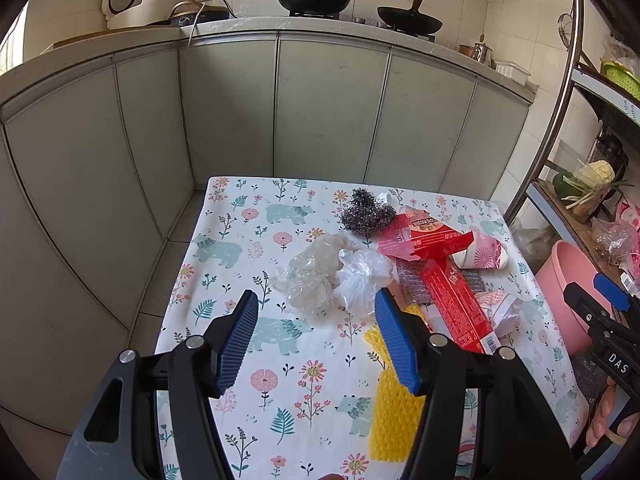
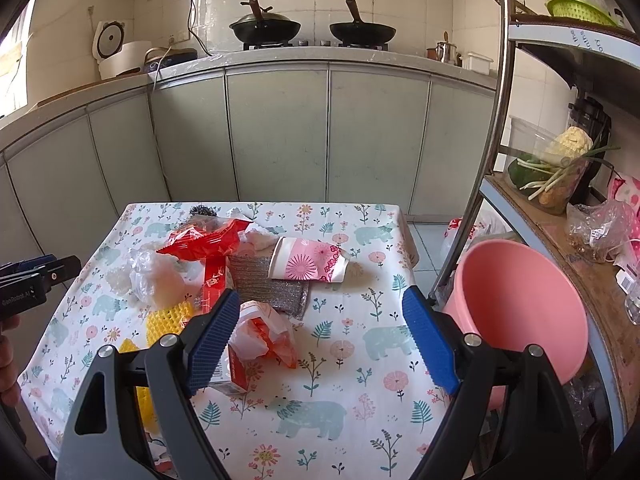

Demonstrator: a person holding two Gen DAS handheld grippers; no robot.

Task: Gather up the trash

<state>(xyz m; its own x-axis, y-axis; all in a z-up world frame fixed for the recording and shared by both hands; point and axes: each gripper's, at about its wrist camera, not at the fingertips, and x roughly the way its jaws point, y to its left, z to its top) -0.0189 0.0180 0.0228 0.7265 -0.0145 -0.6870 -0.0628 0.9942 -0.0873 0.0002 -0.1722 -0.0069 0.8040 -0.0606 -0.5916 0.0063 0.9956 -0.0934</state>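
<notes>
Ahead of the left gripper (image 1: 316,316), just past its blue fingertips, lay two crumpled clear plastic bags (image 1: 332,276) on the floral tablecloth (image 1: 240,240). That gripper's jaws stood wide apart with nothing between them, hovering above the cloth. Beyond the bags sat a dark steel wool scourer (image 1: 366,212). To the right of the bags lay a heap of red snack wrappers (image 1: 428,240), one long red wrapper (image 1: 460,308) running back toward the gripper over a grey scouring pad (image 1: 412,284). A pink paper cup (image 1: 484,254) lay on its side at the far right of the heap. A yellow foam net (image 1: 394,416) lay under and just right of the left gripper's right finger.

Between the fingers of the right gripper (image 2: 320,320), close to its left finger, lay a crumpled white and orange wrapper (image 2: 264,332), touching a small carton (image 2: 236,376) that was partly hidden by that finger. The right gripper was also spread open, holding nothing. Farther ahead of it the grey scouring pad lay flat with the pink paper cup resting on its far edge, mouth facing left. To the right of the right gripper, off the table edge, stood a pink bucket (image 2: 520,304), tilted in this view, beside a metal shelf (image 2: 560,216) bearing vegetables. The left gripper showed at the left edge of the right wrist view.
</notes>
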